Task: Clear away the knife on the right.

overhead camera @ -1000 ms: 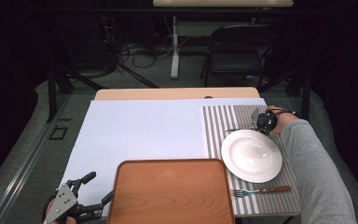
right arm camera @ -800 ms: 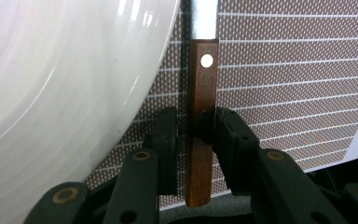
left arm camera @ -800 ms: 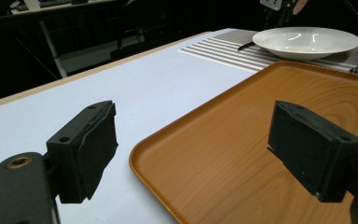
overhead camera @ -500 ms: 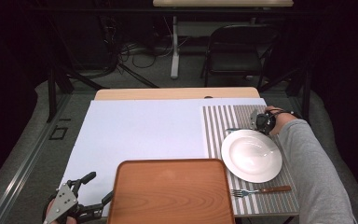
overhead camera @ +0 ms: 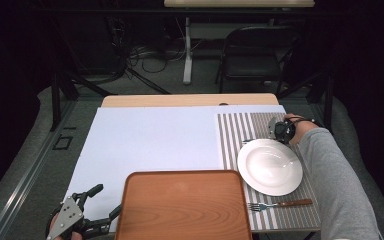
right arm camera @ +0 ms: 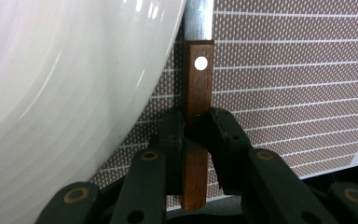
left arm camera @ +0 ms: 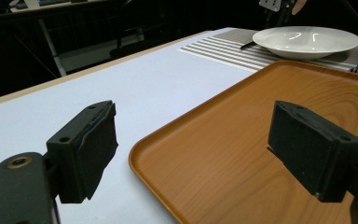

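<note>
A knife with a brown wooden handle [right arm camera: 198, 79] lies on the striped placemat [right arm camera: 284, 84], close against the rim of the white plate [right arm camera: 65, 93]. My right gripper [right arm camera: 196, 122] has just been closing, and both pads now press on the knife handle between them. From above, that gripper [overhead camera: 281, 130] sits at the plate's far edge, and the knife blade [overhead camera: 247, 141] pokes out leftward. My left gripper [overhead camera: 106, 200] stands open at the near left, its jaws [left arm camera: 200, 149] straddling the corner of the wooden tray [left arm camera: 261, 140] with nothing between them.
A fork [overhead camera: 280, 204] with a wooden handle lies on the placemat [overhead camera: 235, 135] in front of the plate [overhead camera: 270, 166]. The tray [overhead camera: 182, 205] sits at the table's near edge on the white sheet [overhead camera: 150, 140]. A folding chair [overhead camera: 255, 50] stands beyond the table.
</note>
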The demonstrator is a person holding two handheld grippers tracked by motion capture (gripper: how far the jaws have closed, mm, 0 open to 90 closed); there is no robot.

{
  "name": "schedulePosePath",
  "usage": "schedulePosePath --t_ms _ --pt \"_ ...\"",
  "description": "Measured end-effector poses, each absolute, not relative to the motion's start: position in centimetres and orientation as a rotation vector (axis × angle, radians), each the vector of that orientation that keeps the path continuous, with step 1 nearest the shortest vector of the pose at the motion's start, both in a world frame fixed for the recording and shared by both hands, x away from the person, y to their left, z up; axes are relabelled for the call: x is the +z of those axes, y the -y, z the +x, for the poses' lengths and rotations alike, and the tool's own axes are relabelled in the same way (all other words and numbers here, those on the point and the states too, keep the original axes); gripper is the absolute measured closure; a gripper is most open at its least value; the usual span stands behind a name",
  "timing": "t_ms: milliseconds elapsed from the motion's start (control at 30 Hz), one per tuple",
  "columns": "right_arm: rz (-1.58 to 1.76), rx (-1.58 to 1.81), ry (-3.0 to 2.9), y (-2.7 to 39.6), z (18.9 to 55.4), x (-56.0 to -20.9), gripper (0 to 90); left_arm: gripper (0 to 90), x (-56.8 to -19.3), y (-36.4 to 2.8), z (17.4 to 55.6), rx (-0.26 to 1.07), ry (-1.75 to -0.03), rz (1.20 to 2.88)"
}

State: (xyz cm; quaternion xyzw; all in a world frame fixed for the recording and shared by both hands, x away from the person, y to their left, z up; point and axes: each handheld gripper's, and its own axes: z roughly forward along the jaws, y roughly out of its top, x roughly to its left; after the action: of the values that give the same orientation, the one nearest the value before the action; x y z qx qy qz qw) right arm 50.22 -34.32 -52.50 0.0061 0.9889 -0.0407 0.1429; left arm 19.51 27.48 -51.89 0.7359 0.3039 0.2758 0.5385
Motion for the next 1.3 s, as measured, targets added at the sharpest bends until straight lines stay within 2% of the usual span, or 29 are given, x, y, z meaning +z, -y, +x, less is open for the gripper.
schedulePosePath --t_ms 1300 --pt "0.088 -0.122 -2.850 34.22 50.28 -52.30 75.9 15.2 -52.04 -27.64 19.67 0.649 -0.736 1.743"
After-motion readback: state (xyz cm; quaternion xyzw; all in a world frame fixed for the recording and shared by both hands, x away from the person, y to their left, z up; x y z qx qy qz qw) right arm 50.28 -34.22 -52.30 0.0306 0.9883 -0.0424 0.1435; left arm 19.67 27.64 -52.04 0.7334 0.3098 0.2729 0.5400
